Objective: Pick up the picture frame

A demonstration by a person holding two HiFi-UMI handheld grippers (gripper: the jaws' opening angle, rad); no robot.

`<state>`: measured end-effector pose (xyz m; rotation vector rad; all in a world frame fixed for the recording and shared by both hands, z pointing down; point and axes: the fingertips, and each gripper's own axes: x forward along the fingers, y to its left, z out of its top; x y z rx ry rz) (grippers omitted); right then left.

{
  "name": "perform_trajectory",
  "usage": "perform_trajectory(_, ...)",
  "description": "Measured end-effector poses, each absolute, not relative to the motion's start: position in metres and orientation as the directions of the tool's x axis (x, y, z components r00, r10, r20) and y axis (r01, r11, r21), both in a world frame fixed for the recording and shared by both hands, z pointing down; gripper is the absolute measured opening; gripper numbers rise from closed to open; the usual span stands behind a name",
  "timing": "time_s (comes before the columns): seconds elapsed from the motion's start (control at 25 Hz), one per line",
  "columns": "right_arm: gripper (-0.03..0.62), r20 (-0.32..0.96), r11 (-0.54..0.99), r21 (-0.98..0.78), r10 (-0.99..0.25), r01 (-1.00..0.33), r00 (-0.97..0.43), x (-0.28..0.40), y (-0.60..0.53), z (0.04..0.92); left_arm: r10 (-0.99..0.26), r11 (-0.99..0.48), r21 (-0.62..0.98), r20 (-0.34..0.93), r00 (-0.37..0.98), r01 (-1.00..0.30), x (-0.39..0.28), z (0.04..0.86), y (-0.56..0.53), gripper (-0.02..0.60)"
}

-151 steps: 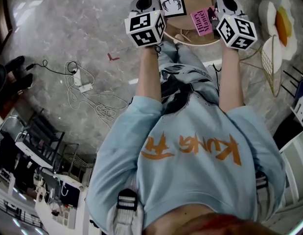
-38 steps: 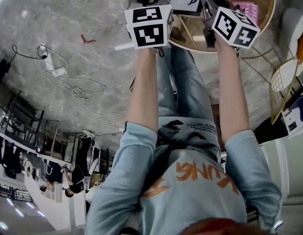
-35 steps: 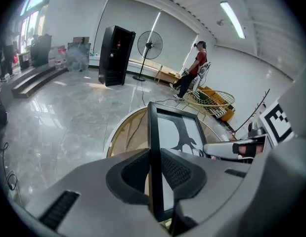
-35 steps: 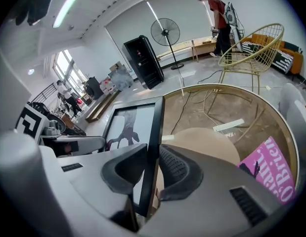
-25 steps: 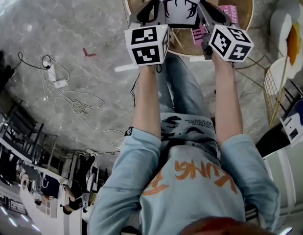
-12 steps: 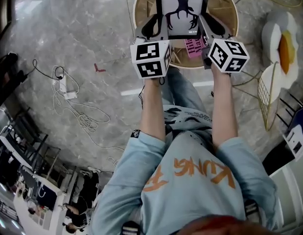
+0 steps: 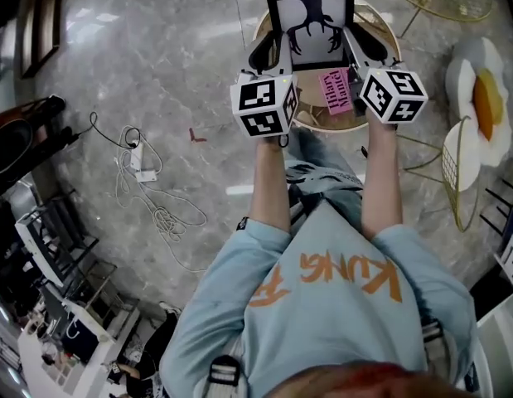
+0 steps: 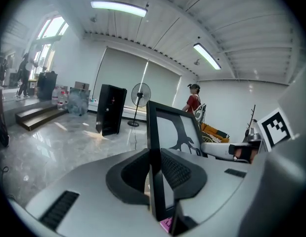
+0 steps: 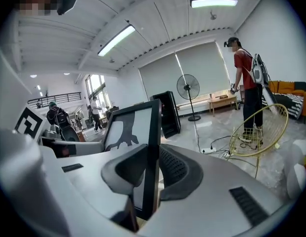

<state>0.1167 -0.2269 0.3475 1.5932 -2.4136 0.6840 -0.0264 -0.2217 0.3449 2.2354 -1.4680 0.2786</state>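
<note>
The frame (image 7: 310,23) hangs in the air over the round table (image 7: 384,33), pinched at both side edges. The left gripper (image 7: 271,53) clamps the frame's left edge; in the left gripper view the black edge (image 8: 153,132) stands between the two pads of that gripper (image 8: 153,177), which press on it. The right gripper (image 7: 361,50) clamps the right edge in the same way, with the edge (image 9: 153,132) nipped in its jaws (image 9: 152,171). Against half a second ago both hands hold the frame higher: the table looks smaller beneath it, and the pink book (image 7: 337,91) on the table's near side, then partly covered, now shows whole between the two marker cubes. Six seconds ago the frame was still down at the table. The grip on both edges is unchanged
</note>
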Motion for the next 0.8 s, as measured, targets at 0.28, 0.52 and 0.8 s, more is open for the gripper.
perform_trajectory(0.28, 0.072, 0.291, 0.378, -0.221, -0.854, -0.899, -0.431, 0.113, -0.227, 0.276, -0.86, -0.363, 0.207, 0.301, 0.412, -0.908, -0.029, 0.275, -0.219, 0.081)
perform_trajectory(0.52, 0.072, 0.203, 0.42, -0.141, -0.874, -0.896, -0.442, 0.108, -0.232, 0.219, -0.888, -0.384, 0.169, 0.202, 0.414, -0.908, -0.033, 0.223, -0.22, 0.083)
perform_trajectory(0.8, 0.072, 0.123, 0.459, -0.103, -0.875, -0.883, -0.469, 0.094, -0.237, 0.176, -0.913, -0.373, 0.124, 0.127, 0.387, -0.92, -0.047, 0.18, -0.224, 0.083)
